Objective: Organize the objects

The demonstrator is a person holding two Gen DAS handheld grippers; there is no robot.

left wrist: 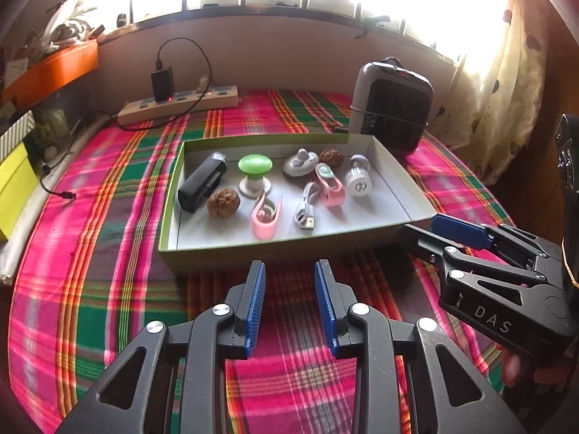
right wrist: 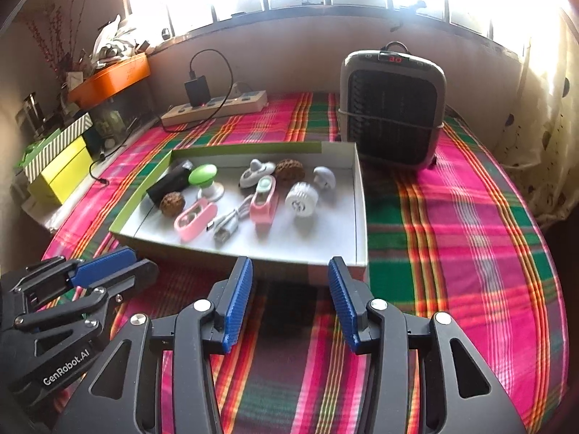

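Two grippers hover over the plaid-covered table (right wrist: 452, 224), just short of the near wall of a shallow box (left wrist: 289, 244) that already holds all the small things: a black block (left wrist: 201, 184), a green-capped knob (left wrist: 254, 170), two walnuts (left wrist: 223, 199), two pink clips (left wrist: 266, 215), a coiled white cable (left wrist: 307, 209), a white ribbed knob (left wrist: 356, 181) and a grey-white piece (left wrist: 298, 164) at the back. Nothing lies loose on the cloth near the box, so the sorting looks close to done, or a rearrangement inside the box is in hand.

To do this step well, I would pick one target, come in over the near wall rather than through it, and drop between neighbours without nudging them, since the things lie close together and the walnuts and knobs would likely roll.

The left gripper (left wrist: 289, 275) stands partly open with only cloth showing between its blue pads; it holds and touches nothing. The right gripper (right wrist: 291, 271) is parted a little wider, also empty, its tips near the box wall but apart from it.
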